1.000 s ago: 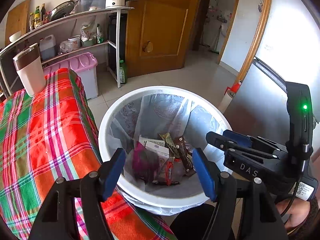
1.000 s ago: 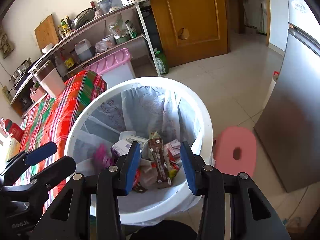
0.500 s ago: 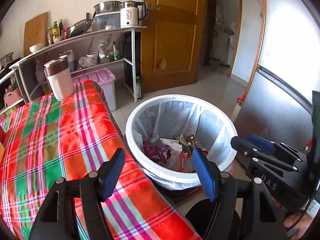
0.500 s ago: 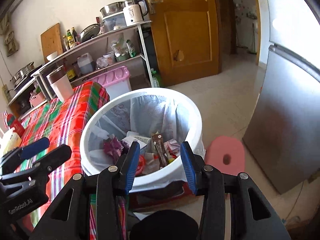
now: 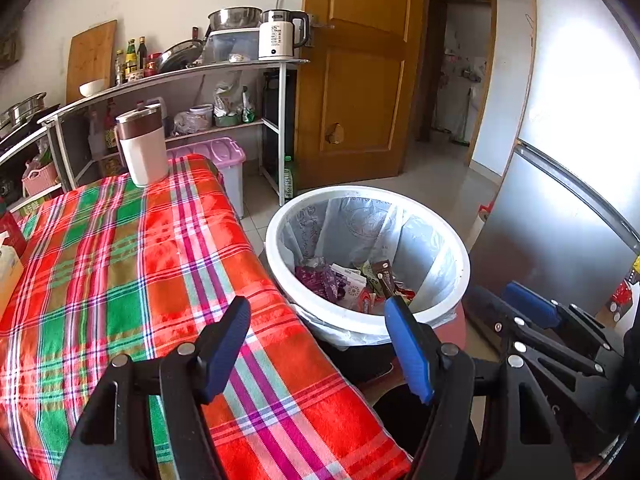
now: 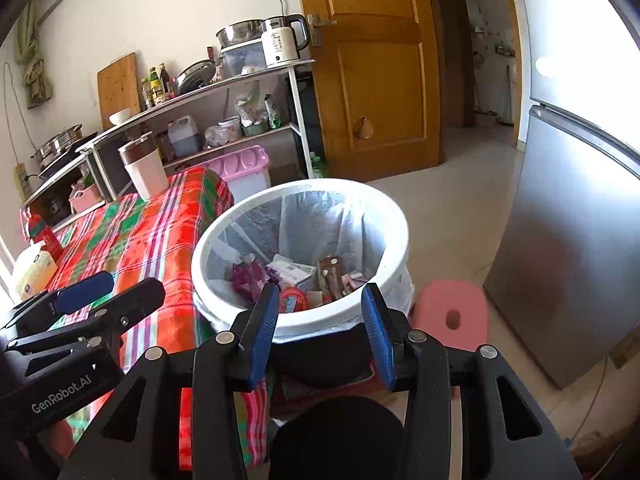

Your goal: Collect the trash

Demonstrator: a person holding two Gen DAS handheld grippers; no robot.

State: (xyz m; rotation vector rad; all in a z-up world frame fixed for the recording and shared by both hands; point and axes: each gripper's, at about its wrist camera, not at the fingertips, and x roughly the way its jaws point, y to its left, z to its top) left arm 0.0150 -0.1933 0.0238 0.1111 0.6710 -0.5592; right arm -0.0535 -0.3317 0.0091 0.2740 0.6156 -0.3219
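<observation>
A white trash bin (image 5: 400, 322) (image 6: 320, 318) with a pale plastic liner stands on the floor beside the table. Inside lie several wrappers, among them a purple packet (image 5: 318, 280) (image 6: 248, 280) and a brown snack wrapper (image 6: 330, 276). My left gripper (image 5: 318, 346) hangs open over the table's near corner, short of the bin, with nothing between its blue pads. My right gripper (image 6: 320, 330) is open too, held above the bin's near rim, empty. Each gripper shows at the edge of the other's view.
The table carries a red, green and pink plaid cloth (image 5: 120, 280) with a white tumbler (image 5: 142, 146) at its far end. A pink stool (image 6: 452, 314) sits right of the bin, a silver fridge (image 6: 568, 240) beyond. Shelves with kitchenware (image 5: 224, 72) line the far wall.
Both grippers have pulled back and up from over the bin, which now looks smaller and farther. A purple packet that was falling a second ago lies settled in the bin. Jaw gaps are unchanged.
</observation>
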